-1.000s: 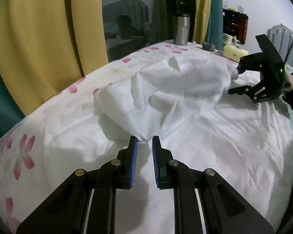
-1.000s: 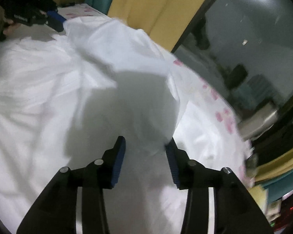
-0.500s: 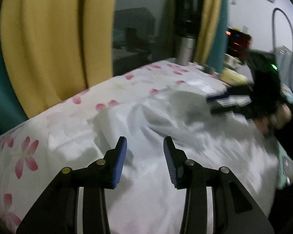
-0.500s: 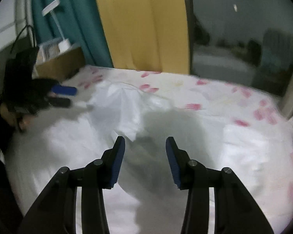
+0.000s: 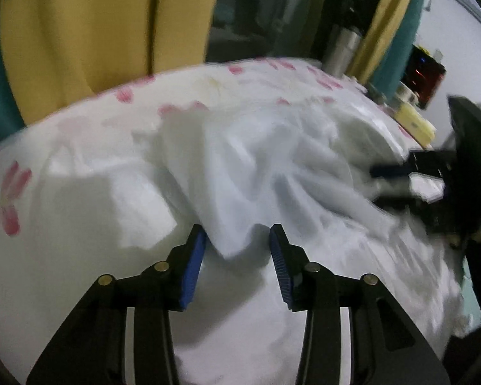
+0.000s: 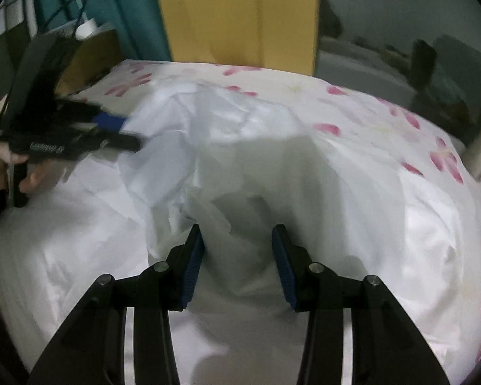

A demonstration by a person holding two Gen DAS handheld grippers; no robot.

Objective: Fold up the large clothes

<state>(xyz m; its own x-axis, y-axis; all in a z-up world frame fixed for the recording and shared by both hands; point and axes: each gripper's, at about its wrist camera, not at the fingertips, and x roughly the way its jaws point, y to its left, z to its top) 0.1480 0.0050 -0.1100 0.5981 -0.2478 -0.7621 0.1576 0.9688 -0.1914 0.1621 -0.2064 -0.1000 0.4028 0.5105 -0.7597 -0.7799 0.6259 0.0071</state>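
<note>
A crumpled white garment (image 5: 256, 166) lies bunched on a bed with a white sheet printed with pink flowers (image 5: 16, 176). My left gripper (image 5: 237, 240) is open, and a loose fold of the garment hangs between its blue pads without being pinched. My right gripper (image 6: 237, 234) is also open, low over another rumpled fold of the garment (image 6: 182, 134), which rises between its fingers. Each gripper shows in the other's view, held by a hand: the right gripper (image 5: 381, 184) at the garment's right edge, the left gripper (image 6: 128, 133) at its left edge.
Yellow curtains (image 5: 80, 32) and a dark window stand behind the bed. A steel tumbler (image 5: 343, 48), a yellow box (image 5: 413, 122) and a red-lit device (image 5: 428, 73) sit beyond the far right corner. A cardboard box (image 6: 89, 54) stands by the bed's left end.
My left gripper has opened from nearly shut on a fold of the garment. Both grippers have shifted and rolled over the cloth. The right jaws kept the same width.
</note>
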